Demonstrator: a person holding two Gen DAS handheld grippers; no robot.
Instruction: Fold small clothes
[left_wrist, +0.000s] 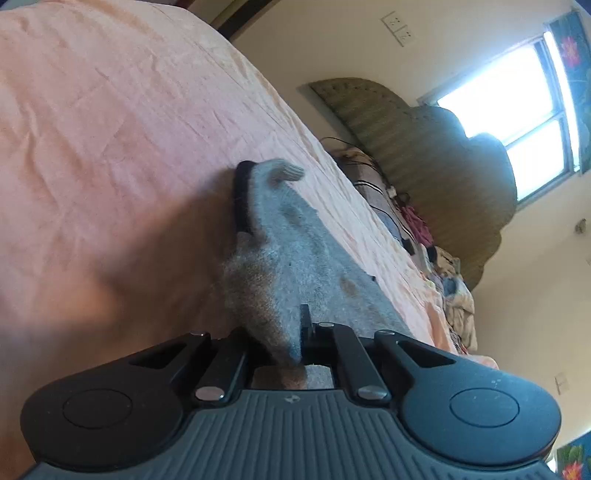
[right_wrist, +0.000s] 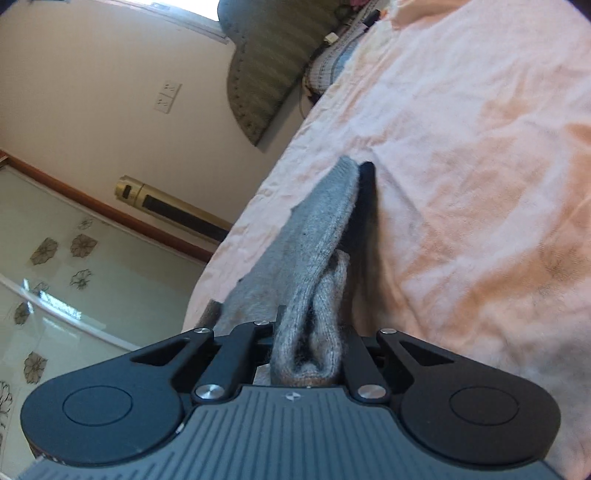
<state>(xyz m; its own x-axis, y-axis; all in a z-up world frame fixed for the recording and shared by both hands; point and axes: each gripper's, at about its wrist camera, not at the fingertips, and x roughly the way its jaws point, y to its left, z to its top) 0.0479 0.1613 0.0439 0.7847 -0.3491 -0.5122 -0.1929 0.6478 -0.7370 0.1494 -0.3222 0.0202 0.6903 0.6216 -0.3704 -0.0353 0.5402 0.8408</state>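
Bed (left_wrist: 110, 129): covered by a wrinkled peach sheet, filling most of both views; its far end runs to a padded headboard (left_wrist: 406, 140) partly lost against window glare
Clutter by the headboard (left_wrist: 417, 229): pillows, cables and mixed cloth, too small and blurred to sort out
Grey sock (left_wrist: 280, 258): woolly, lying along the bed and drawn up into both grippers; in the right wrist view it shows as a doubled fold (right_wrist: 314, 266)
Left gripper (left_wrist: 255, 199): fingers clamped on the grey sock, only one black finger visible, the other hidden under the fabric
Right gripper (right_wrist: 354, 199): fingers closed on the sock's fold, one black finger (right_wrist: 365, 192) showing beside it, the other covered by cloth
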